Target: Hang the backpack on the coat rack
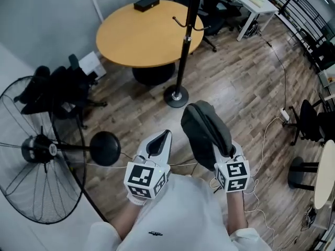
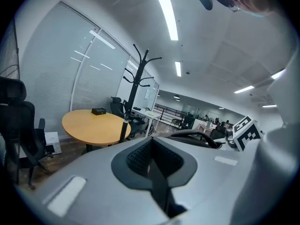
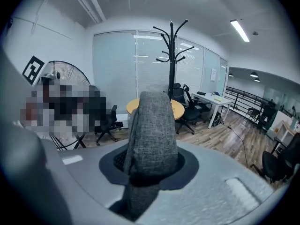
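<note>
My right gripper (image 1: 222,153) is shut on the dark grey backpack (image 1: 205,130), which hangs in front of me over the wooden floor. In the right gripper view a grey fabric strap (image 3: 151,135) stands up between the pads, right gripper (image 3: 150,168). My left gripper (image 1: 159,140) is beside the backpack on its left, shut with nothing in it; the left gripper view shows the left gripper (image 2: 152,161) with its jaws together. The black coat rack (image 1: 183,46) stands ahead beside the table, its base (image 1: 176,97) on the floor, its hooks bare: coat rack (image 3: 172,55), coat rack (image 2: 136,83).
A round wooden table (image 1: 149,33) with a black box (image 1: 146,3) stands behind the rack. A large standing fan (image 1: 42,150) and black office chairs (image 1: 57,90) are at the left. A white desk (image 1: 251,1), another chair (image 1: 309,122) and floor cables (image 1: 272,124) lie to the right.
</note>
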Motion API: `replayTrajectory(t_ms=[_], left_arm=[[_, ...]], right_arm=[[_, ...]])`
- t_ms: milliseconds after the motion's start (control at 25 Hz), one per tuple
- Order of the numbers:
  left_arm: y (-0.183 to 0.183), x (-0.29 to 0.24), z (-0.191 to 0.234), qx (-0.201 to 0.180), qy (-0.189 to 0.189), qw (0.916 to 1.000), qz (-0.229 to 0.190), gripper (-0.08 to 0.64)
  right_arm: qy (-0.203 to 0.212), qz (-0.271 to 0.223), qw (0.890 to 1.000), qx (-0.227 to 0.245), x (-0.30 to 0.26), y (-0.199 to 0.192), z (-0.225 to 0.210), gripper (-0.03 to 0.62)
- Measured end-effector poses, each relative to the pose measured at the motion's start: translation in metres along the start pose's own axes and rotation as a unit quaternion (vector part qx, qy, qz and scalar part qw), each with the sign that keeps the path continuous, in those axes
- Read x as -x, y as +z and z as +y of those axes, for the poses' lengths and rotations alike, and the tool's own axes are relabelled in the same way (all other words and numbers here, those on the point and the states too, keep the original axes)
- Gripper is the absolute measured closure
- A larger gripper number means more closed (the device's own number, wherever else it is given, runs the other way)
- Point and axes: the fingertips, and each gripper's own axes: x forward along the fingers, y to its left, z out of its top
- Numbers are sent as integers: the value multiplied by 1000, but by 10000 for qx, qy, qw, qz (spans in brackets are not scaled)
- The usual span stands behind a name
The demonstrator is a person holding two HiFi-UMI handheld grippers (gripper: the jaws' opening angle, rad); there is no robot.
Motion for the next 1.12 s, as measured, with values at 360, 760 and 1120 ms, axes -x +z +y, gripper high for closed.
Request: replayTrajectory(t_ms=[360,760,1120], left_arm=[[39,-2,75,-75,-155,9995,-274,541],[47,0,137,398,32,9984,-409,541],[53,-10,182,450,374,9974,-409,541]], right_arm=[[-149,-52,9999,-69,-55,54,31,489],[34,-94,9999,88,-88,104,68,489],[307,20,9993,221,-146,123,81,489]])
